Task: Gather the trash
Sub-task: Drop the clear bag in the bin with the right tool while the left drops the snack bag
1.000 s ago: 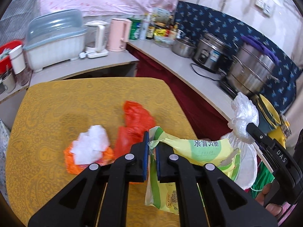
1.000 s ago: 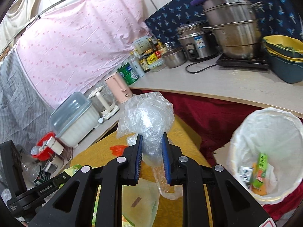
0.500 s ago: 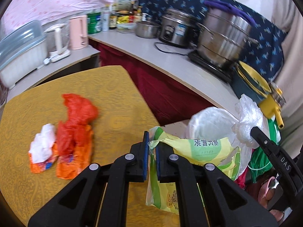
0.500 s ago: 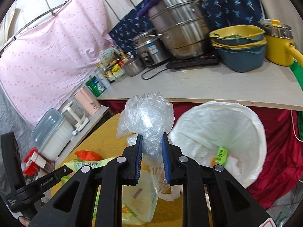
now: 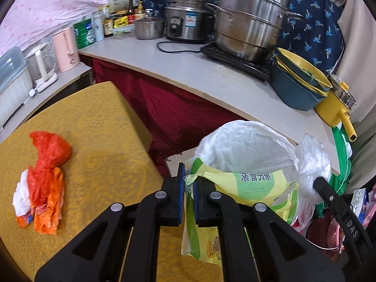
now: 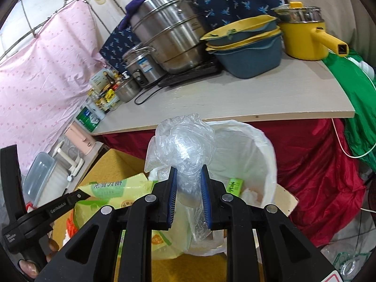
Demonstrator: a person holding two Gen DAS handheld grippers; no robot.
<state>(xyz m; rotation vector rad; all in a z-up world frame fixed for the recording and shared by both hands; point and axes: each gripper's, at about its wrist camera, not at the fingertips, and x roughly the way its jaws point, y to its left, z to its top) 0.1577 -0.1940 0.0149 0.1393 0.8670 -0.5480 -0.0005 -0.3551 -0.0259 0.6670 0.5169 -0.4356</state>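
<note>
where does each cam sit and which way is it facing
Left wrist: rides the left gripper, tilted down past the yellow-green bag toward the bin and counter; the right gripper shows at right.
Right wrist: rides the right gripper, tilted down past the clear plastic bag into the bin; fingers show lower left.
Shared: both bags, bin, steamer pot.

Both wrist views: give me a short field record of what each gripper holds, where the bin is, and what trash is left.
left gripper: shut on yellow-green packaging bag
right gripper: shut on crumpled clear plastic bag
trash bin: white liner, beside the yellow table, below the counter
bin contents: green packet, white scraps
left on table: red plastic bag, orange wrapper
</note>
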